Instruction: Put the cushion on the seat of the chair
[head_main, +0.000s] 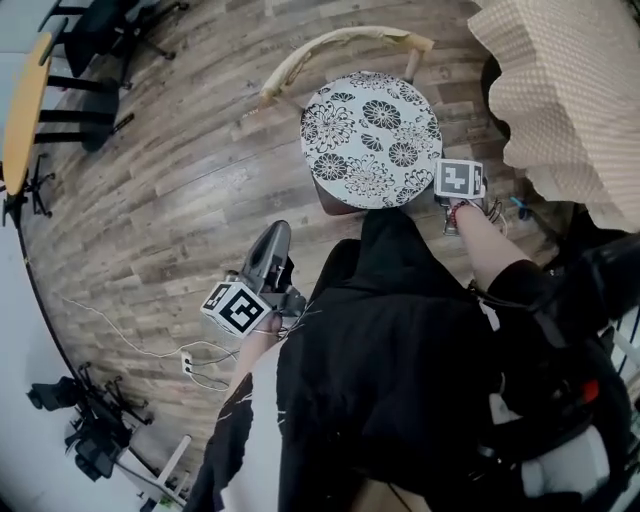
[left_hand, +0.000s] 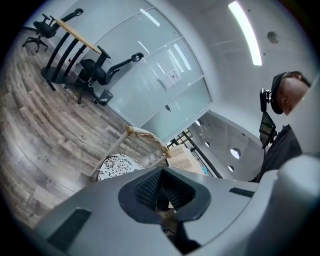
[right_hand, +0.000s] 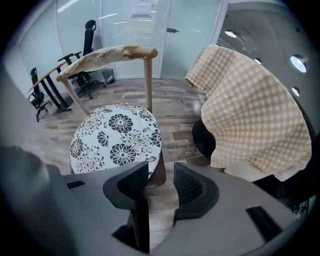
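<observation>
The round cushion (head_main: 370, 140) with a black-and-white flower print lies flat on the seat of the wooden chair, whose curved backrest (head_main: 340, 40) arcs behind it. The cushion (right_hand: 115, 137) fills the left middle of the right gripper view and shows small in the left gripper view (left_hand: 117, 167). My right gripper (head_main: 458, 182) hovers at the cushion's right edge, jaws pointing steeply down. Its jaws (right_hand: 162, 187) stand open with only floor between them. My left gripper (head_main: 272, 238) is off to the cushion's lower left, apart from it, pads (left_hand: 150, 189) together and nothing held.
A yellow checked cloth (head_main: 560, 90) drapes over something bulky right of the chair (right_hand: 250, 110). A desk (head_main: 25, 100) with black office chairs stands at the far left. White cables (head_main: 185, 360) and a black stand (head_main: 90, 430) lie on the wooden floor.
</observation>
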